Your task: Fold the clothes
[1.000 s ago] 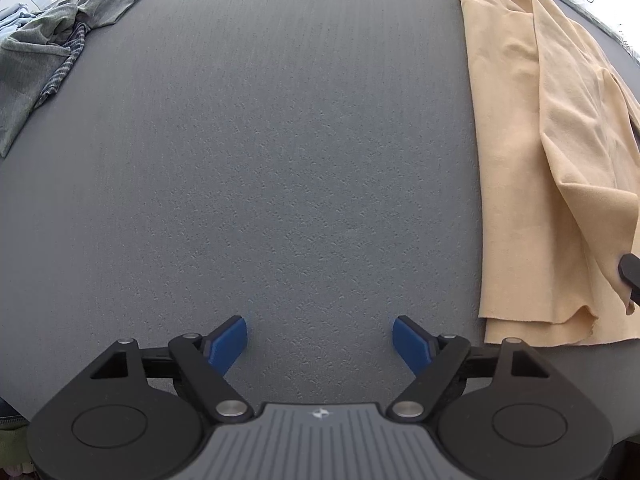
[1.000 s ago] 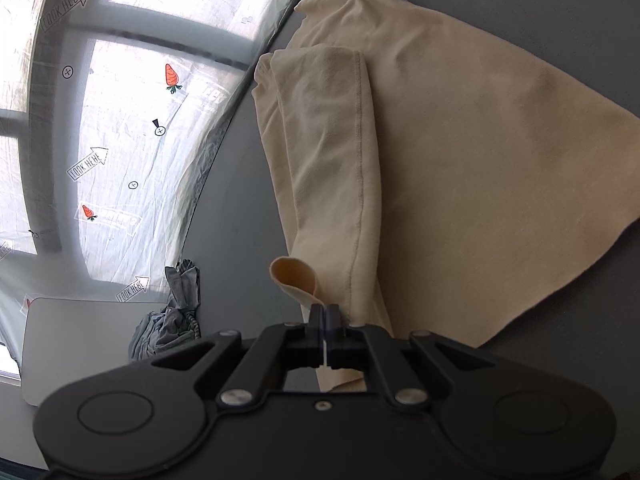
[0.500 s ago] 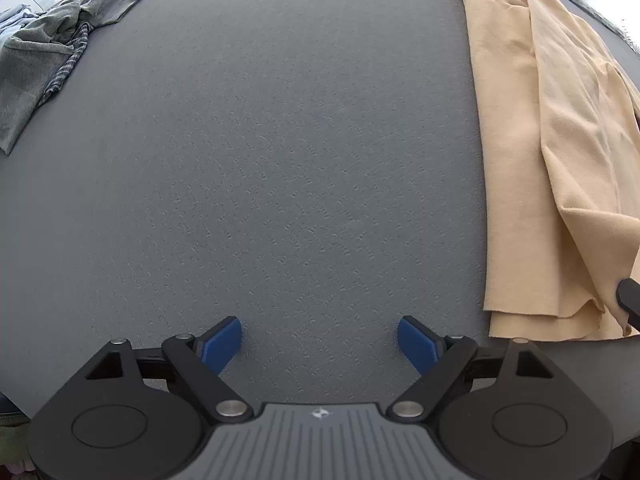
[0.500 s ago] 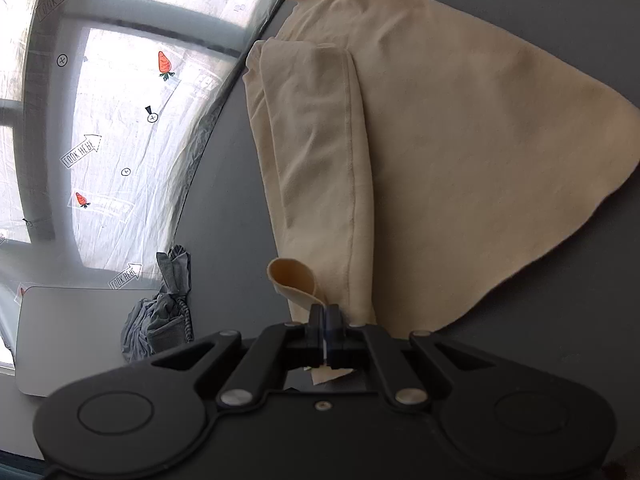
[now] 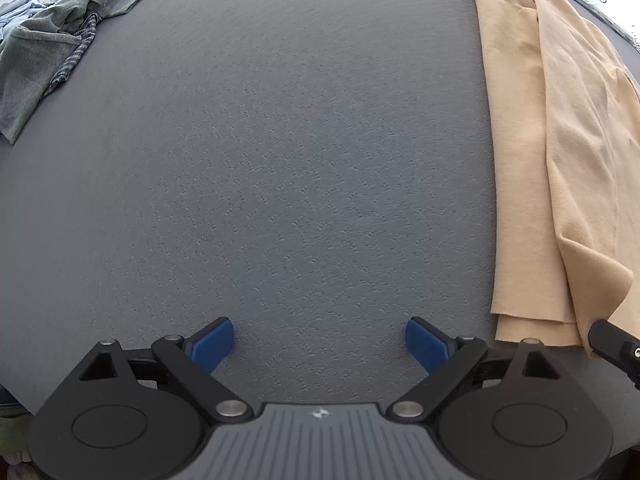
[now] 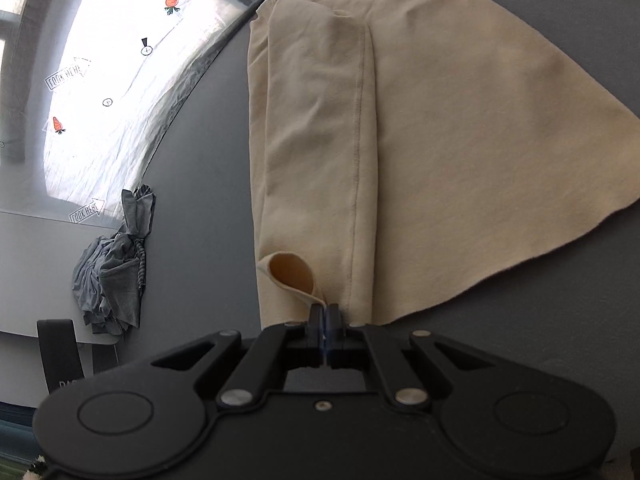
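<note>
A tan garment (image 6: 432,152) lies spread on the dark grey table (image 6: 540,312), one side folded over along a seam. My right gripper (image 6: 325,314) is shut on the near edge of that folded part, which curls up into a small loop beside the jaws. In the left wrist view the same tan garment (image 5: 560,160) runs down the right side, with the right gripper's tip (image 5: 612,340) at its lower corner. My left gripper (image 5: 319,342) hovers over bare table to the left of the garment, its blue pads (image 5: 212,342) wide apart and still opening, nothing between them.
A crumpled heap of grey clothes (image 5: 52,44) lies at the far left corner of the table, also seen as grey clothes (image 6: 114,268) near a light board (image 6: 36,264). A bright window with carrot stickers (image 6: 108,80) stands beyond the table's edge.
The left gripper's blue pads have spread wider apart. The right gripper has rolled while still pinching the tan garment, so the cloth now sits more upright and further right in its view.
</note>
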The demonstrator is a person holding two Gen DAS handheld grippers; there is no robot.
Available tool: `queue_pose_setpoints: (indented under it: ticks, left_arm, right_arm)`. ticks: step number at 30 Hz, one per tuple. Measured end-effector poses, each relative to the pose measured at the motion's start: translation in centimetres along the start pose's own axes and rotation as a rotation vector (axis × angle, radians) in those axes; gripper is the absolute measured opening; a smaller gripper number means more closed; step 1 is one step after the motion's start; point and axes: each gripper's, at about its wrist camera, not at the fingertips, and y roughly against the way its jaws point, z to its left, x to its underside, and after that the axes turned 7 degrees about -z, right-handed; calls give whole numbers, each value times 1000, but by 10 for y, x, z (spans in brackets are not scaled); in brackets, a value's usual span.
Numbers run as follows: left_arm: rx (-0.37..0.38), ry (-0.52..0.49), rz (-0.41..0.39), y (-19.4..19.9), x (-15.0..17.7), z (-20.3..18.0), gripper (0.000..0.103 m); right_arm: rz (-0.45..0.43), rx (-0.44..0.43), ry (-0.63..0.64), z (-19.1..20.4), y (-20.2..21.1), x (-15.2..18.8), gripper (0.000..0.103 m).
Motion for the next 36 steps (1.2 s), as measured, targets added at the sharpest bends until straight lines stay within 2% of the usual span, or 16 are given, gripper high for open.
queue_pose_setpoints:
  ticks: [7,13,20,27,29,31,33,36]
  left_arm:
    - [-6,1,3,2,-5,-4,94]
    - [-16,6,14,2,-12,-7,94]
    - [-38,-4,-7,9,-25,-16,94]
    - [-15,-11,-61,23,-55,-33,94]
    - [-5,-20,-86,18,-99,-79,94]
    - [9,-34,-116,6,-100,-50,94]
    - [22,-55,-149,21,-61,-56,94]
    - [28,-92,-171,27,-62,-79,94]
  right_arm:
    - [14,-19,49,7,1,-1,8]
    - [8,-100,78,19,5,-5,13]
    - [-45,-86,43,13,12,-15,14]
    - [-97,-59,-55,-11,19,-34,14]
    - [-114,-55,-64,-14,22,-40,14]
    - [-134,-48,-75,-19,25,-50,14]
    - [-149,-36,-87,-24,26,-58,14]
    - [-170,-23,-105,-32,27,-73,14]
